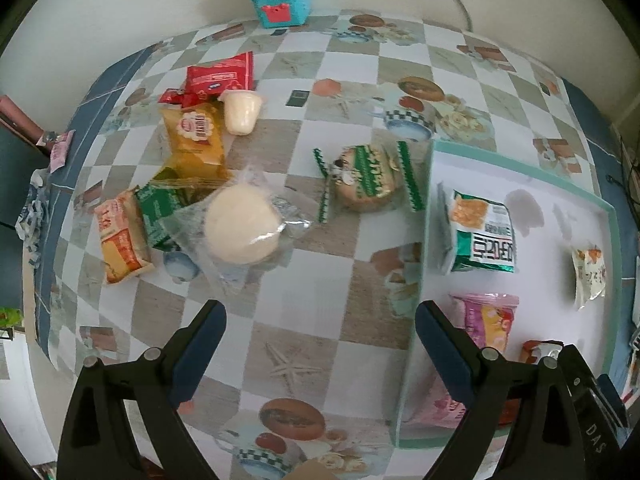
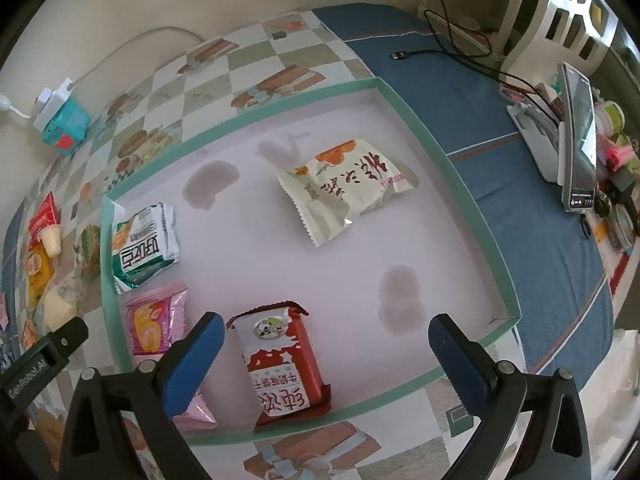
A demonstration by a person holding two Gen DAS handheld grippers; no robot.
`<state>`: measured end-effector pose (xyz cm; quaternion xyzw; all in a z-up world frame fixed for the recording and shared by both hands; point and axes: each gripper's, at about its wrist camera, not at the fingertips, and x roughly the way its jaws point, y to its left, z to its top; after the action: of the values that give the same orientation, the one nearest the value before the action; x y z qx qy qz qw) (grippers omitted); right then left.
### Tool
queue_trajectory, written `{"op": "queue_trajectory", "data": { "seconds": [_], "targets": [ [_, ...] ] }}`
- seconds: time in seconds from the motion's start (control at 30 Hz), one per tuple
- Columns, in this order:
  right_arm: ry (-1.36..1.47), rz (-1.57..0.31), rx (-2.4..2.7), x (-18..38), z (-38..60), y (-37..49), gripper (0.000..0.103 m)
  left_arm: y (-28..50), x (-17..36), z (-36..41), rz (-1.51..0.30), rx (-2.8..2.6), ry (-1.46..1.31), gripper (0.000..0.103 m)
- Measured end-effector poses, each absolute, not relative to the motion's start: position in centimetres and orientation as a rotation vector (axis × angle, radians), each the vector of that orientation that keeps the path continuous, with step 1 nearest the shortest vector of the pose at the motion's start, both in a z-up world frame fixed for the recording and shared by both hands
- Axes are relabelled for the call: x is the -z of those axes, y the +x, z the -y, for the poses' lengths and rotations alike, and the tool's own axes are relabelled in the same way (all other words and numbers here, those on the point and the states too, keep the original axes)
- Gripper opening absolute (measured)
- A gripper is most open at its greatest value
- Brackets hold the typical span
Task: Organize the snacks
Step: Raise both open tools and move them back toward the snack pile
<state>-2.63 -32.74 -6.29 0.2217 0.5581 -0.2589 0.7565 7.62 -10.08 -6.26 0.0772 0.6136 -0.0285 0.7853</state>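
Left claw nearest the loose snacks on the worktop

Left claw (image 1: 320, 344) gapes empty; the round bun (image 1: 242, 226) lies just ahead, left of centre. Right claw (image 2: 326, 350), also released, hovers over the tray (image 2: 452, 168).

Left gripper (image 1: 320, 328) and right gripper (image 2: 326, 340) wide, empty

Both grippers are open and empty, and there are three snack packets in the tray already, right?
Not quite: the tray holds four packets, as the right wrist view shows: green, pink, red and cream. Both grippers, left and right, are indeed open and empty.
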Motion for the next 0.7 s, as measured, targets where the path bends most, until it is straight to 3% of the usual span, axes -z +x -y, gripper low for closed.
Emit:
{"op": "queue_trajectory", "data": {
  "seconds": [0.4,0.7],
  "targets": [
    [0.475,-1.132,0.532,3.8,30.4,-1.6,0.103,10.0,4.5,3.9,-1.288,-0.031,0.096,0.096],
    [0.451,-1.091,0.462,2.8,26.1,1.0,0.103,11.9,3.9,-5.0,-1.279,-0.159,-0.053,0.096]
  ]
}}
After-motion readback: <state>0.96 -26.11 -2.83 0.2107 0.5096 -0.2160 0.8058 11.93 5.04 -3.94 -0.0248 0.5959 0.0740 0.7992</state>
